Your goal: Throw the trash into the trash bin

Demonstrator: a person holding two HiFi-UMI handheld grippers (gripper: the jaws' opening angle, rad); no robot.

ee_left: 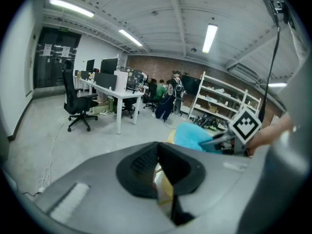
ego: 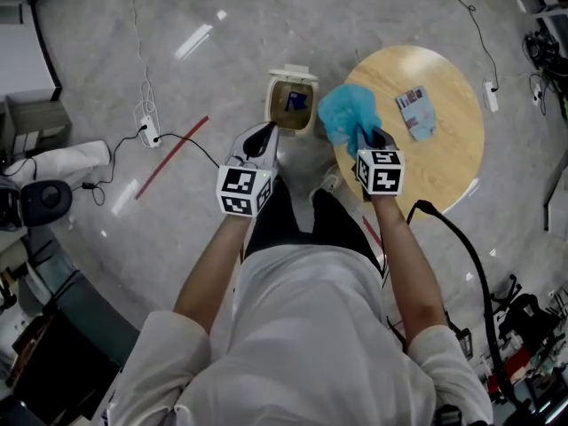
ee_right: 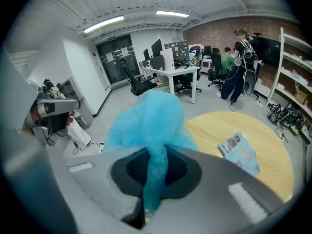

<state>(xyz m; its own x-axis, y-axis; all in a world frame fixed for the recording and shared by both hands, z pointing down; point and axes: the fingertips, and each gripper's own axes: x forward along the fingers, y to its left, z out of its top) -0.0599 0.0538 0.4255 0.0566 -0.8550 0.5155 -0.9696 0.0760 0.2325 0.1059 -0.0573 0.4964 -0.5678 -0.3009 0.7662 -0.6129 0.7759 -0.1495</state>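
Observation:
A small beige trash bin [ego: 310, 118] stands on the floor with its lid up, and something dark blue lies inside. My right gripper [ego: 367, 139] is shut on a crumpled light-blue piece of trash [ego: 347, 114], held over the left edge of the round wooden table [ego: 448, 153], just right of the bin. In the right gripper view the blue trash [ee_right: 146, 123] bulges out ahead of the gripper [ee_right: 155, 168]. My left gripper [ego: 261, 142] is shut and empty, just left of the bin at its near side. The left gripper view shows the blue trash [ee_left: 191, 136] off to the right.
A printed packet [ego: 415, 112] lies on the table. On the floor to the left are a power strip [ego: 147, 125] with cables and a red strip [ego: 172, 156]. A black cable [ego: 471, 254] runs by the table's near side. Desks, chairs and people [ee_left: 168, 97] fill the room behind.

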